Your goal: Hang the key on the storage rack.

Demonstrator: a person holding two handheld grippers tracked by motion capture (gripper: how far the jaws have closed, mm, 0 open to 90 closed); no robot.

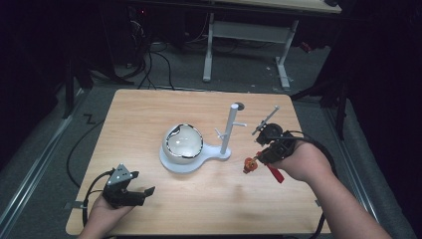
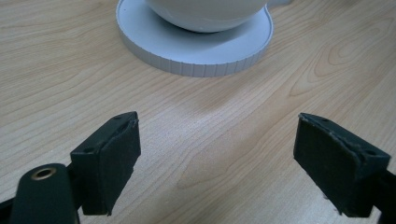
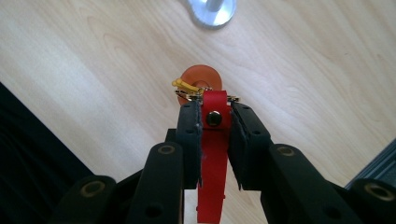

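We see a wooden table (image 1: pixel 149 114) w/ a white stand (image 1: pixel 226 130) near its centre: a round base plate, an upright post and short pegs sticking out of the post. A white bowl (image 1: pixel 183 141) w/ a dark rim edge sits on the round plate of that stand, left of the post. Beyond the table there's a white-legged desk frame (image 1: pixel 249 40) and cables on the floor.

Right claw (image 1: pixel 256 158) is at the table's right side, just right of the stand's post, apart from it. Its jaws are closed tight on a red strap (image 3: pixel 212 154); the strap runs down between the pads, w/ a metal snap stud showing at the tips. An orange round charm (image 3: pixel 201 79) w/ gold hardware hangs off the strap end just past the jaw tips, above bare tabletop. In the right gripper view the stand's post foot (image 3: pixel 212 9) lies ahead, well apart from the charm.

Left claw (image 1: pixel 142 191) rests low near the table's front-left, jaws spread wide, nothing between them. In the left gripper view the round plate (image 2: pixel 154 46) & bowl are ahead, w/ bare wood between.
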